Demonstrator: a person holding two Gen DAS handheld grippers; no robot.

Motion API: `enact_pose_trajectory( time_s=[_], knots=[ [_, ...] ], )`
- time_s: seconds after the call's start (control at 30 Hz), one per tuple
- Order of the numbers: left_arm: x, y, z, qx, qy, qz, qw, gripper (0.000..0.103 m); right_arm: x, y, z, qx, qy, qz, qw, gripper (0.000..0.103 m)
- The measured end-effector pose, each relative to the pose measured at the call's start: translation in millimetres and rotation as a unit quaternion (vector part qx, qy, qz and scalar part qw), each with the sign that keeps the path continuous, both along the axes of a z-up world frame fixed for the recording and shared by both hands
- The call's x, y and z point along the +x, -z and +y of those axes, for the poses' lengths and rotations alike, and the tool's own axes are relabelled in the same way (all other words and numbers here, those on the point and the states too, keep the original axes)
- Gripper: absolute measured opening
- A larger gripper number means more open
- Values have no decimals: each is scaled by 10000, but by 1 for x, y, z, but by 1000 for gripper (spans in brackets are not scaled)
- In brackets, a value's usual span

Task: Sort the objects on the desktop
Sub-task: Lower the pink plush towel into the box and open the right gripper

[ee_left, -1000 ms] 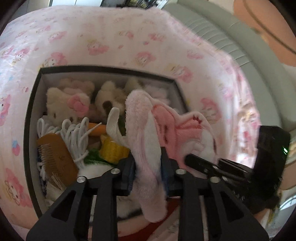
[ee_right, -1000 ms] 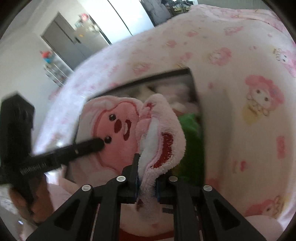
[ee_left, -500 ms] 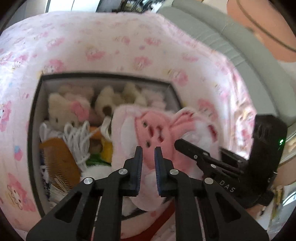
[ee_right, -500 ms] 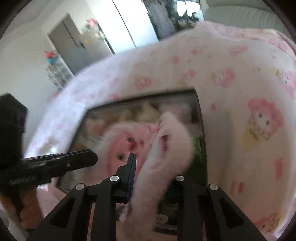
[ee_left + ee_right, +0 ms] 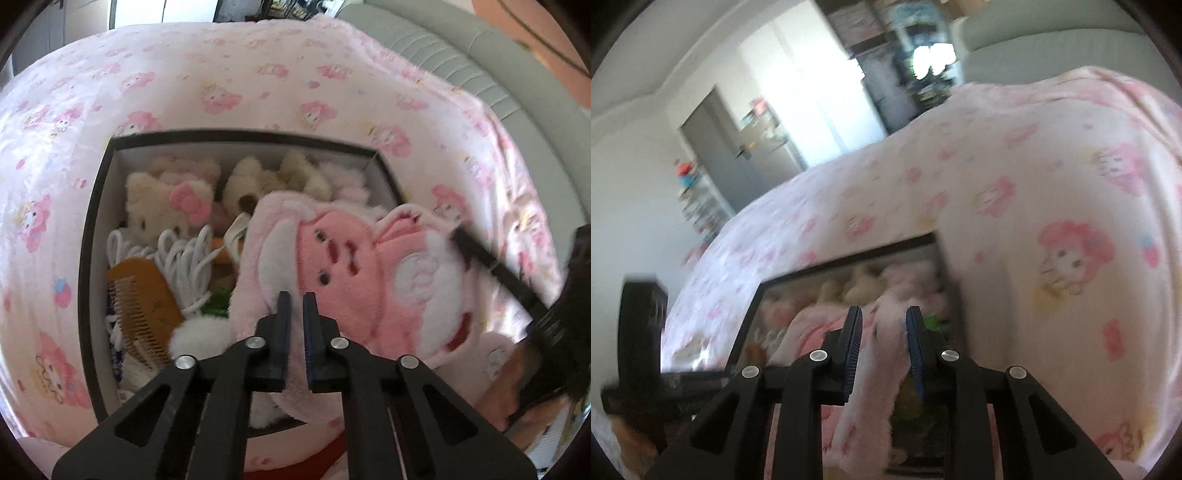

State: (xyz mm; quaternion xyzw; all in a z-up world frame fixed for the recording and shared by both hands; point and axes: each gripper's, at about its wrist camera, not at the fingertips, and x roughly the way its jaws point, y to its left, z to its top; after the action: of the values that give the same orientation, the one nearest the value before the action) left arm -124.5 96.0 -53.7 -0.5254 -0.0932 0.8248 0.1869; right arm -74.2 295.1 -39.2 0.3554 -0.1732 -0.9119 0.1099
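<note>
Hovering over the box [image 5: 96, 206], we keep our left tool [image 5: 296, 300] with its jaws drawn together on nothing, just above the pink plush towel [image 5: 369, 273] that lies draped over the box's near right part. Our right tool [image 5: 883, 323] stands narrowly parted with a fold of that same towel [image 5: 882, 332] running up between its fingers; the blur hides whether the pads press on it, so we cannot tell if it is gripped or merely threaded through.

Inside the box, to the left of the towel, lie a wooden comb [image 5: 142, 302] and a coil of white cord [image 5: 184, 258]; along the box's far wall sit a cream cat plush with a pink bow [image 5: 166, 206] and a beige bear plush [image 5: 251, 188].

To do this step well, we judge the towel should end up wholly within the box walls, since its right edge spills over the rim. If the right tool does hold the fold, it should carry it toward the box's middle before parting, and draw away slowly so the loops do not snag on the pads. The empty left tool could press the bulk down.

The box rests on a pink cloth printed with cartoon figures [image 5: 258, 74], covering the table. Beyond the cloth, a pale ribbed sofa [image 5: 480, 62] shows, and in the right view a grey door [image 5: 720, 158] and a bright window [image 5: 812, 92].
</note>
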Motion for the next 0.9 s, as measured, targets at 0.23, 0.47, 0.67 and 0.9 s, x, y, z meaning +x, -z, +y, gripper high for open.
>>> enact_pose_trajectory(
  time_s=[0.23,0.47,0.67,0.9],
  knots=[
    [-19,12,10,140,14,-128,9998,5,-10,9,-18,777,219,-202,9965,21],
    [-9,10,9,-76,-135,-80,9998,5,13,-13,3,571,807,648,9930,21],
    [-3,-2,19,-449,-185,159,9987,30,-9,7,-18,454,-111,-28,9989,21],
    [-2,2,31,-802,-82,355,9961,43,-33,37,-32,772,-411,-982,9913,21]
  ],
)
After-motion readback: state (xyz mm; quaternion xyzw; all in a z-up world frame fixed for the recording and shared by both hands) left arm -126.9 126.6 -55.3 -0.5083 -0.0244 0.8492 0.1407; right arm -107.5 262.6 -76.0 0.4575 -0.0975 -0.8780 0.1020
